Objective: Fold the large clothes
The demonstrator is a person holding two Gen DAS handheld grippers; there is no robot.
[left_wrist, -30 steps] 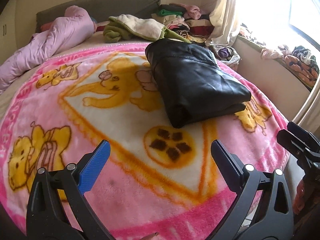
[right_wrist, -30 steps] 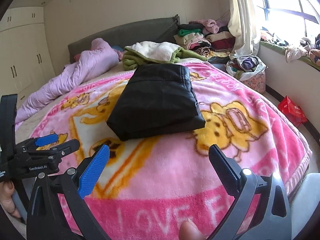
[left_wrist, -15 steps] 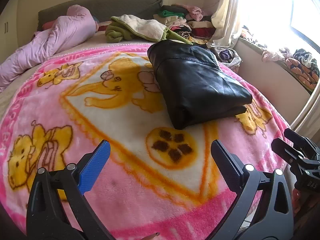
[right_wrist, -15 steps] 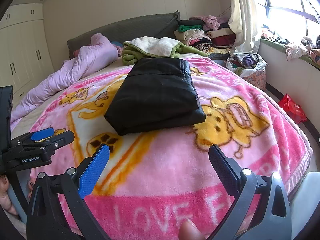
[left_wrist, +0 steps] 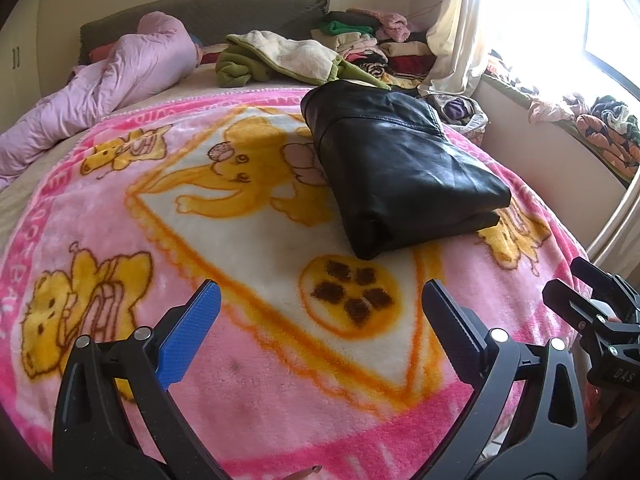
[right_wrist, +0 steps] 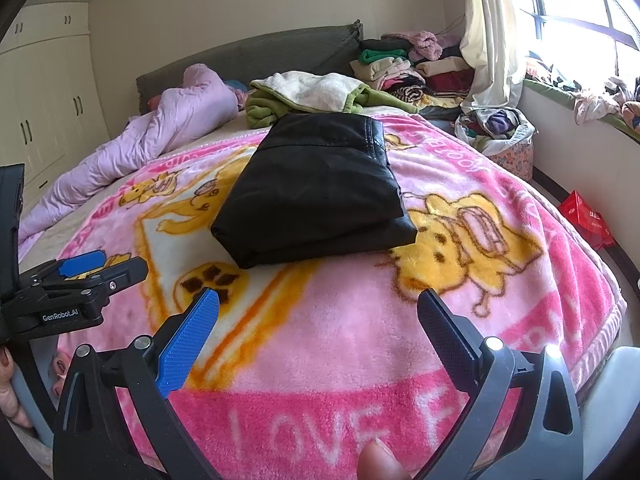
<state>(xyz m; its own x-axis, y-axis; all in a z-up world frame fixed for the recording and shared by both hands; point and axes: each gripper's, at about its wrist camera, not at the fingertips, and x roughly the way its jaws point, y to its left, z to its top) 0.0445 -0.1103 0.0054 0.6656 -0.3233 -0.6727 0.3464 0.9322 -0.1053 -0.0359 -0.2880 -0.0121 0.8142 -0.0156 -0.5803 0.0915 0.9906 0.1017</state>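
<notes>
A black leather garment [left_wrist: 396,164] lies folded into a thick rectangle on the pink cartoon blanket [left_wrist: 248,384]; it also shows in the right wrist view [right_wrist: 316,188]. My left gripper [left_wrist: 320,320] is open and empty, held over the blanket's near edge, well short of the garment. My right gripper [right_wrist: 316,328] is open and empty, also near the bed's front edge. The right gripper shows at the right edge of the left wrist view [left_wrist: 596,312], and the left gripper at the left edge of the right wrist view [right_wrist: 80,276].
A lilac quilt [left_wrist: 112,92] and a green-and-cream blanket [left_wrist: 288,58] lie near the headboard. Stacked folded clothes [right_wrist: 404,64] sit at the back right. A basket of clothes [right_wrist: 500,132] and a red bag [right_wrist: 588,220] stand on the floor by the window ledge.
Both grippers have drifted slightly, so the garment sits a little lower and closer in both views. Both stay open and empty.
</notes>
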